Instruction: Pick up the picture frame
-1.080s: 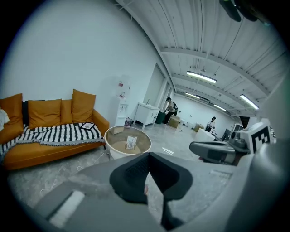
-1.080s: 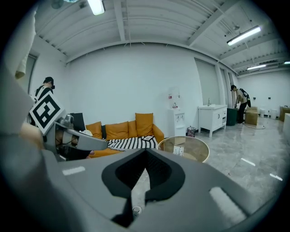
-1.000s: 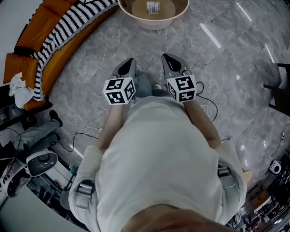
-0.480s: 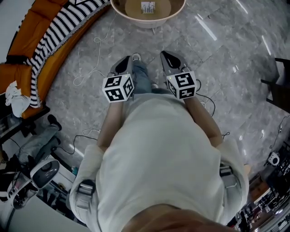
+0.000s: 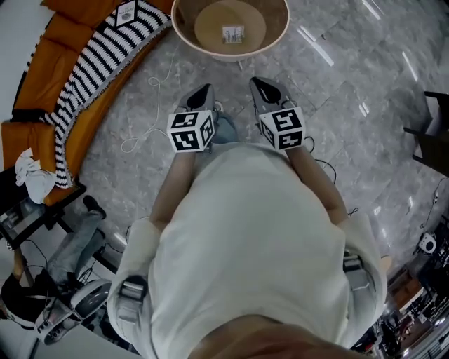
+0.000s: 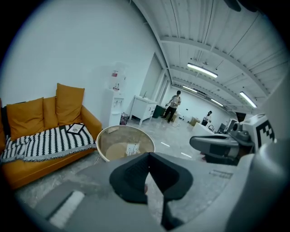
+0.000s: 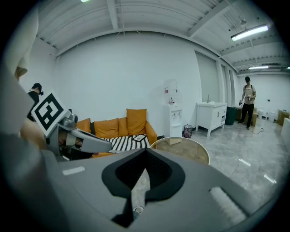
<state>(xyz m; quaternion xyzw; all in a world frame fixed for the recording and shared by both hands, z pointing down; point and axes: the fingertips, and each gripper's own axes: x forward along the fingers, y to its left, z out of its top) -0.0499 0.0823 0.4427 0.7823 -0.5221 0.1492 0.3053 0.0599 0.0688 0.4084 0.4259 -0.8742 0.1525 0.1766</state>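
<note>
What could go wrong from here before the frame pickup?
1. The white cord trails across the floor between the person and the sofa: a trip or snag risk.
2. The round table stands ahead of the left gripper and right gripper; a straight path could bump its rim.
3. The picture frame lies flat on the striped blanket, and both grippers are shut; jaws may catch fabric instead of the frame's edge.

Marble floor [image 5: 337, 91], sofa [image 5: 52, 49], round desk [image 5: 275, 36].
Striped blanket [image 5: 98, 56] on the sofa bears the picture frame [image 5: 126, 12]; a small card [image 5: 233, 34] lies on the desk.
</note>
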